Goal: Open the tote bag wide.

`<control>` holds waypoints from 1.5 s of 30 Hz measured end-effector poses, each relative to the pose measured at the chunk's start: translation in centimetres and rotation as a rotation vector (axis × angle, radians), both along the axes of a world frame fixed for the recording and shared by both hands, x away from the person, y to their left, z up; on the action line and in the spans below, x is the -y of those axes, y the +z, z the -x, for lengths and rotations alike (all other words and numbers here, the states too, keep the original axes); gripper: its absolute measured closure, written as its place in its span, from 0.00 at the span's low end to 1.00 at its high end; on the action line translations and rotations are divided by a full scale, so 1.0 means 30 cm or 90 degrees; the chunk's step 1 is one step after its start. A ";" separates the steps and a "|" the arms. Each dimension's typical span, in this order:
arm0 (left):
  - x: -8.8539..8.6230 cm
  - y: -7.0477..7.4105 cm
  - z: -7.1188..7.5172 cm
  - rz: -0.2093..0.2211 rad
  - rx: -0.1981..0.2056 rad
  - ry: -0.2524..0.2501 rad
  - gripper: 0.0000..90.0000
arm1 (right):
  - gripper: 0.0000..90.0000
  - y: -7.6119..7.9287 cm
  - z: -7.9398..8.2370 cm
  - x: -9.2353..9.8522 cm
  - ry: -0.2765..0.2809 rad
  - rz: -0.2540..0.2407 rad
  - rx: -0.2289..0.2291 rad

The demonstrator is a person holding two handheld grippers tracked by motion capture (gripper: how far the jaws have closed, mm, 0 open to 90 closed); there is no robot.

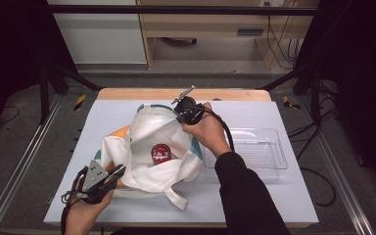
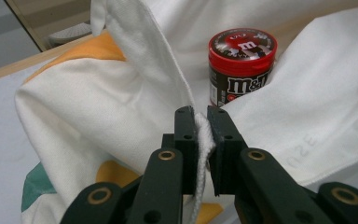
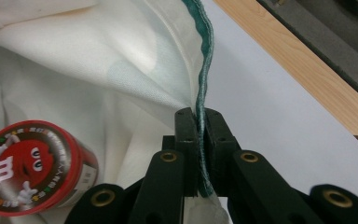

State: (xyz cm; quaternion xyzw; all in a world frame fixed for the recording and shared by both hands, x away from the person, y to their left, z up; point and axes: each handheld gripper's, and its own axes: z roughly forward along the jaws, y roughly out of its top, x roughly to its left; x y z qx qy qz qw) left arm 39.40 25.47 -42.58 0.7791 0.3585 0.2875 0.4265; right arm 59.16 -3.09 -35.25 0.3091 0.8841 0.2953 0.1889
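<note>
Bag [image 1: 152, 142] hides the can's [image 1: 161, 153] base (2 grippers clamp rims).

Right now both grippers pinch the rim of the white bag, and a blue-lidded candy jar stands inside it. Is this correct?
Not quite: the candy jar has a red lid, as the left gripper view shows. The left gripper and right gripper do pinch the rim of the white bag.

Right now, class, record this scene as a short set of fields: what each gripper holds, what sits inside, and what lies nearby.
left gripper: shut on the near rim of the cloth bag
right gripper: shut on the bag's far, green-edged rim
inside bag: candy jar with red lid, upright
bag mouth: held open between both grippers
nearby: clear plastic tray beside the bag, on the table
</note>
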 end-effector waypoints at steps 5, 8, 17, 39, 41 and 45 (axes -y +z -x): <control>-0.015 -0.004 0.001 0.002 -0.006 0.000 0.92 | 0.96 -0.014 -0.022 0.015 -0.011 0.001 -0.007; -0.018 -0.010 0.003 0.000 -0.013 -0.002 0.92 | 0.96 -0.018 -0.030 0.024 -0.015 0.001 -0.009; -0.019 -0.032 0.018 -0.029 -0.034 -0.015 0.93 | 0.95 -0.064 -0.030 0.037 -0.019 0.021 -0.025; -0.012 -0.052 0.018 -0.014 -0.037 -0.023 0.93 | 0.46 -0.047 -0.024 0.020 0.021 -0.010 -0.024; -0.014 -0.052 0.017 -0.013 -0.037 -0.023 0.93 | 0.45 -0.056 -0.028 0.012 0.023 -0.004 -0.032; -0.014 -0.052 0.017 -0.012 -0.036 -0.023 0.93 | 0.44 -0.071 -0.024 -0.007 0.033 0.009 -0.043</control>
